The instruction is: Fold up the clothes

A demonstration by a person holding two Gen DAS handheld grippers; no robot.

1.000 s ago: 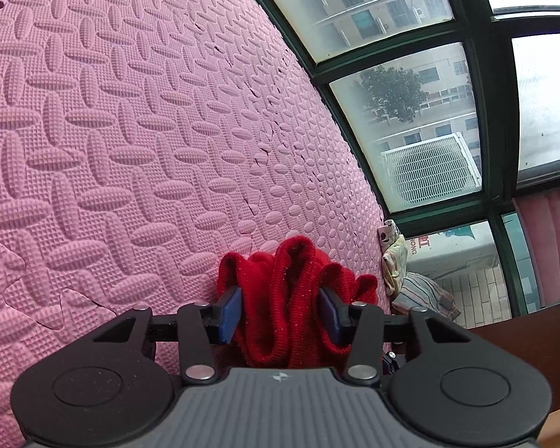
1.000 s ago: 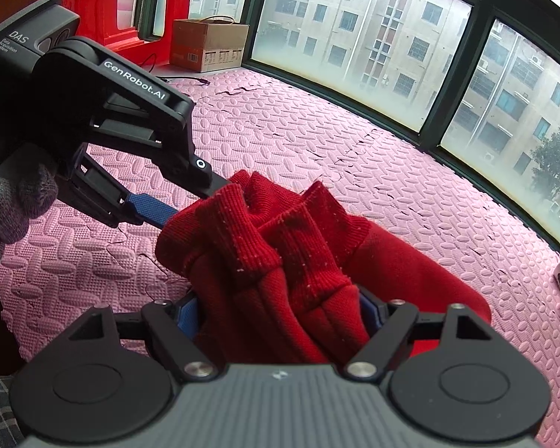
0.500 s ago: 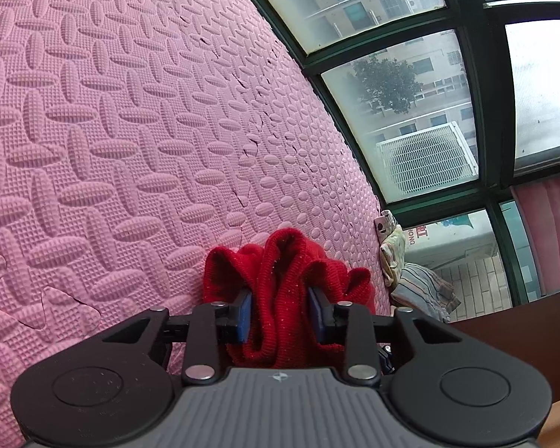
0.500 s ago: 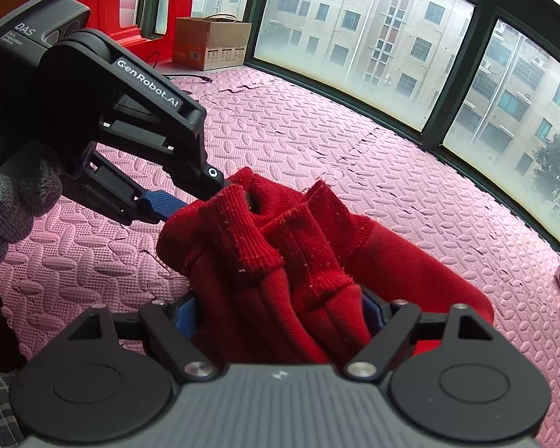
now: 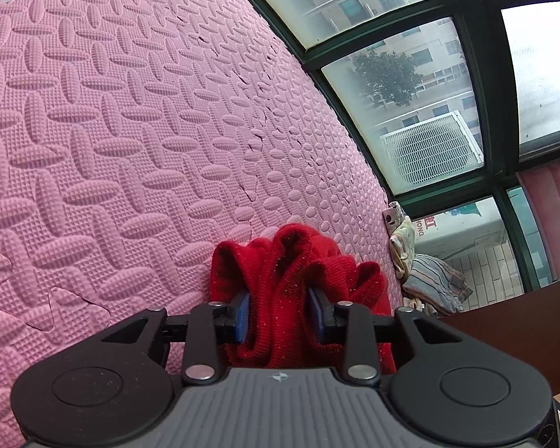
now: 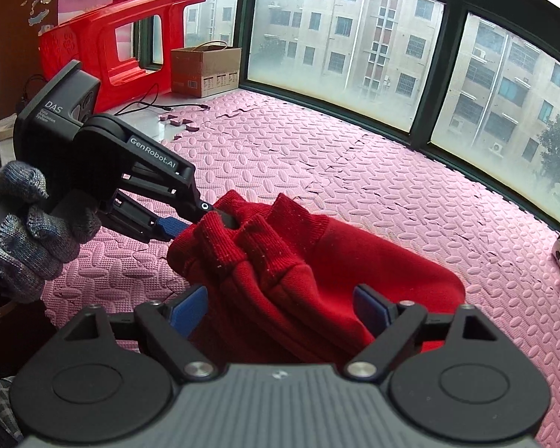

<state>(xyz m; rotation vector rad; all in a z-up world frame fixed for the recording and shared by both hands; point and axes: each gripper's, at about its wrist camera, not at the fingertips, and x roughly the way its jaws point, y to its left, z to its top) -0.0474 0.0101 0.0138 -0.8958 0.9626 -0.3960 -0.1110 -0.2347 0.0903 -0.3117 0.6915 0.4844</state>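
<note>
Red knit (image 6: 317, 261) bunched on pink mat (image 6: 354, 171), ribbed edge gathered toward left side. Pinched in left gripper (image 5: 280, 311), blue pads (image 5: 241, 315) clamped on a thick fold. Right gripper (image 6: 280, 311) spread wide, pads (image 6: 188, 308) either side of the cloth, not squeezing. Printed on left gripper body: "GenRobot.AI", "DAS". Held by gloved hand (image 6: 22, 224). Beyond: cardboard box (image 6: 205, 71), red plastic stool (image 6: 119, 44), windows (image 6: 339, 33), crumpled cloths (image 5: 425, 272) by the frame.
</note>
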